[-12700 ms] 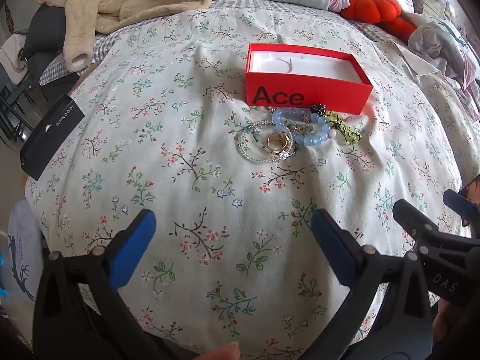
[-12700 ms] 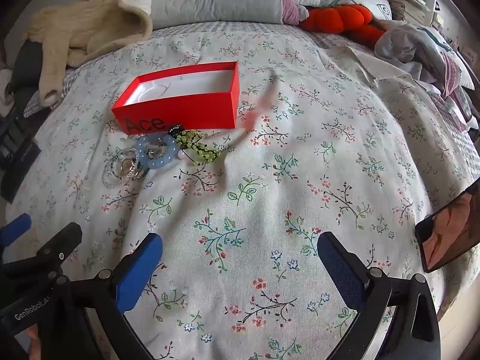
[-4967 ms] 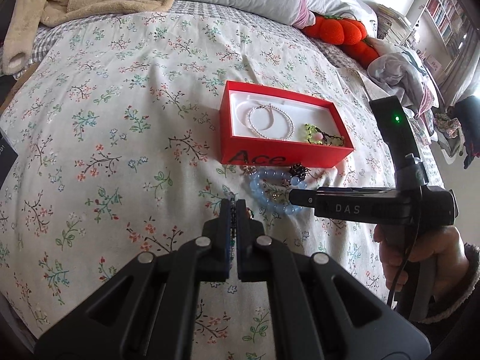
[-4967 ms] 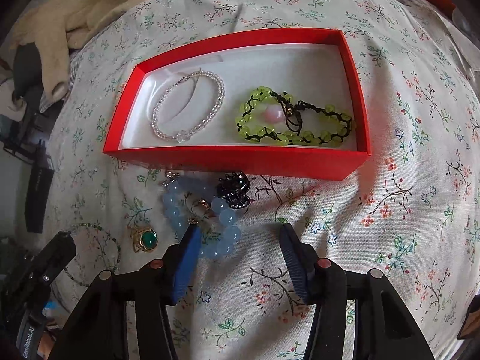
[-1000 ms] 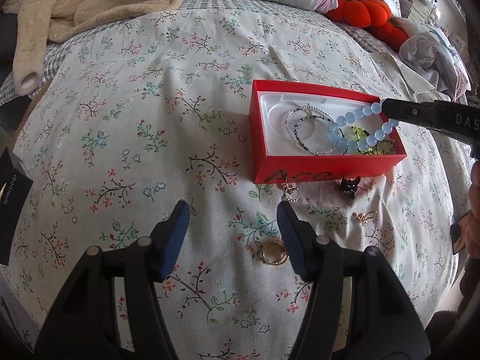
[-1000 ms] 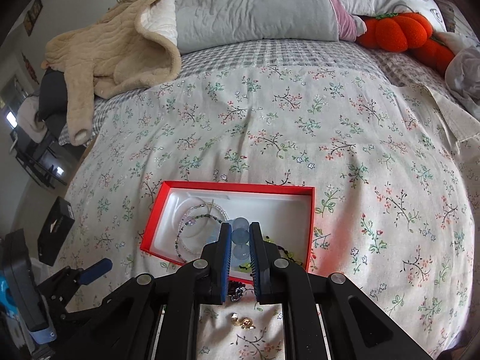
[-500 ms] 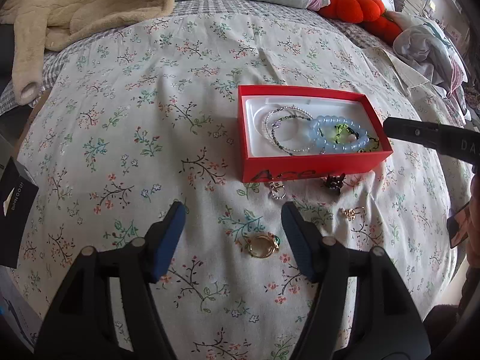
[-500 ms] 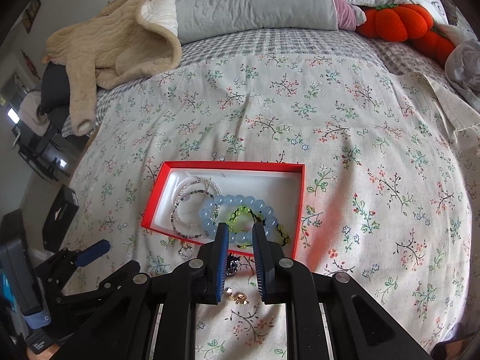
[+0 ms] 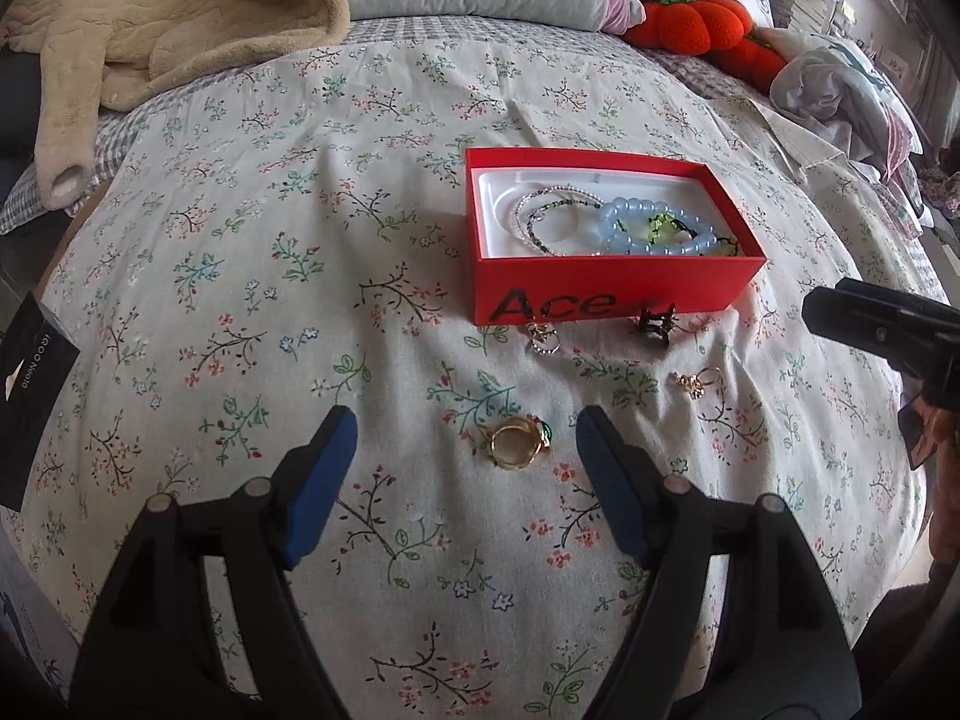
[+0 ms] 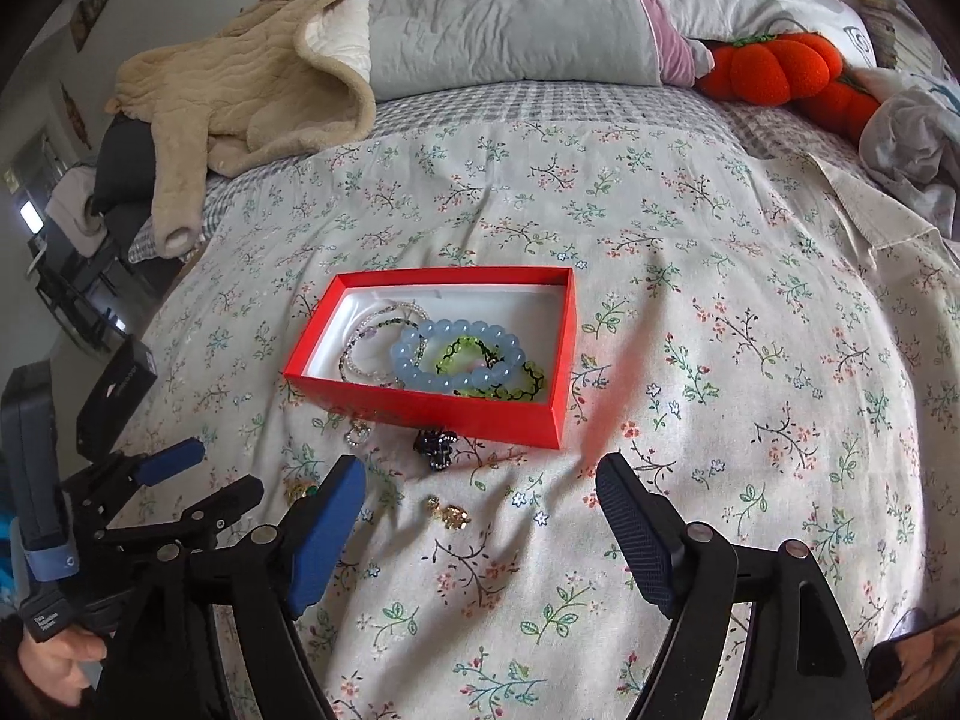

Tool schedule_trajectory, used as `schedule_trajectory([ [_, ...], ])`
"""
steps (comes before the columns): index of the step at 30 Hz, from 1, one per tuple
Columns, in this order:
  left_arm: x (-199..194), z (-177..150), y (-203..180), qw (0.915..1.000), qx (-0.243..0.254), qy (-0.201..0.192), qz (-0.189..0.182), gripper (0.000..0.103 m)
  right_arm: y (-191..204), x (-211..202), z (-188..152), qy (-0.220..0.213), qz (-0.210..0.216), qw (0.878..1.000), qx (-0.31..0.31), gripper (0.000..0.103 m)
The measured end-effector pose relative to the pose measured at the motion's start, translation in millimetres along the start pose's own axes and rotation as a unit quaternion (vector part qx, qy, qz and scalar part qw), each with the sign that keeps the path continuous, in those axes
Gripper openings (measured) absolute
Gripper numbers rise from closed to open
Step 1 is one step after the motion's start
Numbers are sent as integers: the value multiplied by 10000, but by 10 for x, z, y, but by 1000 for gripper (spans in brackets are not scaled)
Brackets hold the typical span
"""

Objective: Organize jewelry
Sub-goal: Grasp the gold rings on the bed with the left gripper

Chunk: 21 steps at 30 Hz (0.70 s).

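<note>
Though boxed, green bracelet [image 10: 480, 369] — half-hidden.

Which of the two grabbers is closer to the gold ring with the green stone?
Left. The gold ring lies between the left gripper's opening jaws, untouched. The right gripper stands off to the ring's right, jaws also opening and empty.

My two claws, the left claw [image 9: 465, 459] and the right claw [image 10: 480, 507], are black with blue pads. Below them the bedspread [image 9: 300, 276] is pale cream, sprigged with small red, blue and green flowers. At centre frame the box [image 9: 600, 294] is bright red outside with black lettering, white inside. In it lie a pale blue bead bracelet [image 9: 654, 228] and a lime-green and black one [image 10: 480, 369]. The ring [image 9: 517, 445] at lower centre is gold with a green stone. Upper right, the plush pumpkin [image 10: 774, 69] is orange.
</note>
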<state>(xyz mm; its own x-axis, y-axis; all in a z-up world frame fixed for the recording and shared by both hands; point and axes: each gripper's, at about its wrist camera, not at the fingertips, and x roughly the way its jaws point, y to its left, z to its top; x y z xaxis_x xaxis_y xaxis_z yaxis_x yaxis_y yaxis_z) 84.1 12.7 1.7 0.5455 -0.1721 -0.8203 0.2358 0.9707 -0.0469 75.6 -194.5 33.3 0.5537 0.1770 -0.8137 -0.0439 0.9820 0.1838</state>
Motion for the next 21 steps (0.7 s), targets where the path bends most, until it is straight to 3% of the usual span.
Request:
schedule_trajectory([
  [7,206,-222,-58,9998,141,-143,-58,78,-293,150,-355,52,-188,9996,206,80],
  [14,407,-347,-89,9984,417,-149,-342,78,-407,327,-591,140,-355,9982,452,80],
  [21,419,-303,-125,9970,412,-243,-606,51,-254,429,-670,180,-583,9981,-128,81],
])
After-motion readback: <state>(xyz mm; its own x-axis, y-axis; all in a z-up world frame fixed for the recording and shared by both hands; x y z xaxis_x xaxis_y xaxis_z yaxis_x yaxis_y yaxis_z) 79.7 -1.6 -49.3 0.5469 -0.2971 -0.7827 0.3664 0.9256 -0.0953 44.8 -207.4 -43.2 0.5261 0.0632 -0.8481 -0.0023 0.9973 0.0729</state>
